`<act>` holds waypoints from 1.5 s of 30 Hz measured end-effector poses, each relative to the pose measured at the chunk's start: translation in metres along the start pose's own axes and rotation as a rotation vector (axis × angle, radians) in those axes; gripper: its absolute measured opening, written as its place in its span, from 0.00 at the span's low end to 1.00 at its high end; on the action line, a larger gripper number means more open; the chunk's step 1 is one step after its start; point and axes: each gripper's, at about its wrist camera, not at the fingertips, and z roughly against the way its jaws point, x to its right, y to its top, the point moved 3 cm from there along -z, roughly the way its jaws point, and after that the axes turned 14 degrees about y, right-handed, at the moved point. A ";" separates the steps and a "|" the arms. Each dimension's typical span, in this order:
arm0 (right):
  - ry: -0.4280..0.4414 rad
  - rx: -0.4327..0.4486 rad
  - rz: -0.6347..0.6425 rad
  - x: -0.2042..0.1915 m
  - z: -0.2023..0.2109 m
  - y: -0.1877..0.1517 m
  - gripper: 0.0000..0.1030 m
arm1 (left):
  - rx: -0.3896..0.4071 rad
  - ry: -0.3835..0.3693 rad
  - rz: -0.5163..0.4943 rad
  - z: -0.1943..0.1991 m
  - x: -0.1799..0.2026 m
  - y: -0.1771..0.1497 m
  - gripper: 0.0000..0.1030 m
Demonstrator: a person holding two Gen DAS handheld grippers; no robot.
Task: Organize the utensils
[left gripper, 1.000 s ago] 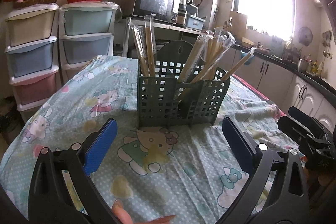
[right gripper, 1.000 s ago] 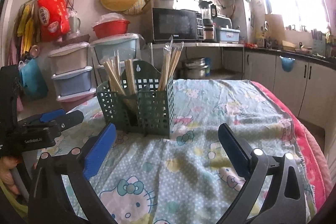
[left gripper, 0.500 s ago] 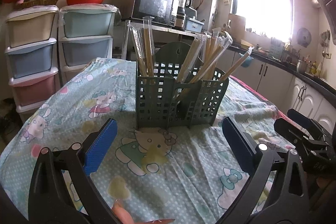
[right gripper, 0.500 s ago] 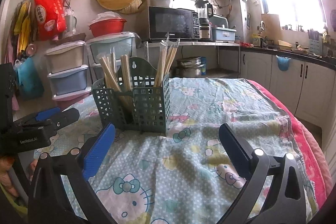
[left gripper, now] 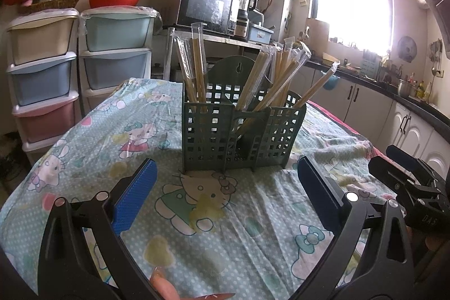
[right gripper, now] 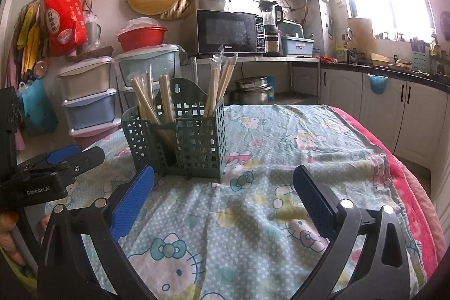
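Nearest you, your left gripper (left gripper: 226, 183) and right gripper (right gripper: 223, 189) both gape wide over the cloth (left gripper: 225, 215) and hold nothing. Just beyond stands the caddy (left gripper: 239, 134), light and top-heavy: nudge it, or snag a leaning wrapper, and you likely tip it. Its left compartment holds upright chopsticks (left gripper: 197, 66); the right holds more, splayed rightward.

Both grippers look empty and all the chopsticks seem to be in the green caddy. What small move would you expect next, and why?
Probably a short pull back from the table. The wrapped chopsticks all stand in the green caddy, nothing loose shows on the tablecloth, and the left gripper and right gripper are both open and empty, apart from the caddy. The sorting looks finished.
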 end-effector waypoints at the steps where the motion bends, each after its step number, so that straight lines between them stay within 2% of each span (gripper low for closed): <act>1: -0.001 0.000 0.000 0.000 0.000 0.000 0.93 | 0.000 0.000 -0.001 0.000 0.000 0.000 0.90; 45: -0.001 0.001 0.001 0.001 0.004 0.000 0.94 | 0.007 -0.003 0.009 0.000 -0.001 0.000 0.90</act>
